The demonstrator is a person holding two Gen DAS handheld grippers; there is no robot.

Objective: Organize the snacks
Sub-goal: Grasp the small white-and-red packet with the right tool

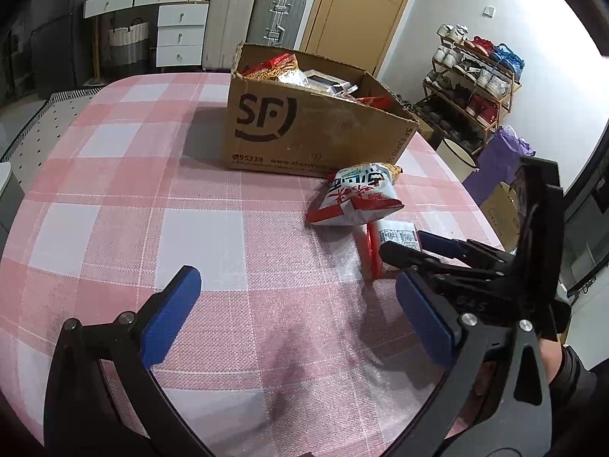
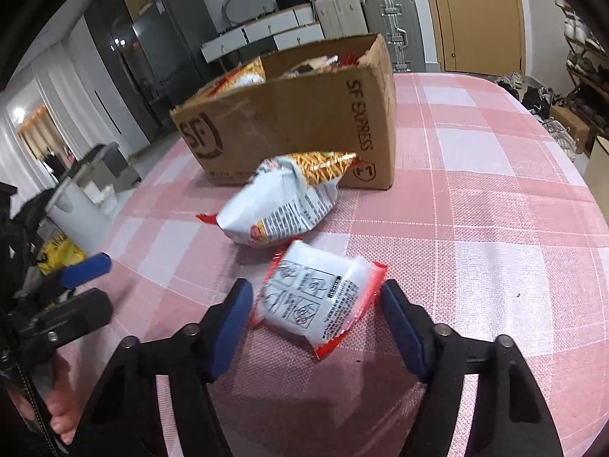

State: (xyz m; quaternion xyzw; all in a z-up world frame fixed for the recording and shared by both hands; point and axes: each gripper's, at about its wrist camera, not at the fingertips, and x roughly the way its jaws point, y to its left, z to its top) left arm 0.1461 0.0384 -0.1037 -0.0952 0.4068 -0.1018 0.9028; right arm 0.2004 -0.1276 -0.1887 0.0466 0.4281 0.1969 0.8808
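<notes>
Pink-and-white checked cloth covers the surface. A small white packet with red edges lies between the right gripper fingers, which bracket it, not yet pinching. Just beyond them lies a white noodle-snack bag, then the brown cardboard box, already part-filled. Two items left. Left gripper fingers spread, empty.

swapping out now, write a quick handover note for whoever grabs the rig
Right claw: straddling the small red-edged white packet, pads at its sides, grip not confirmed.
Left claw: open, empty, over the checked tablecloth.
Larger chip bag lies against the cardboard box.
Done: several snacks already in the box.
Left: box the packet, then the chip bag.
</notes>
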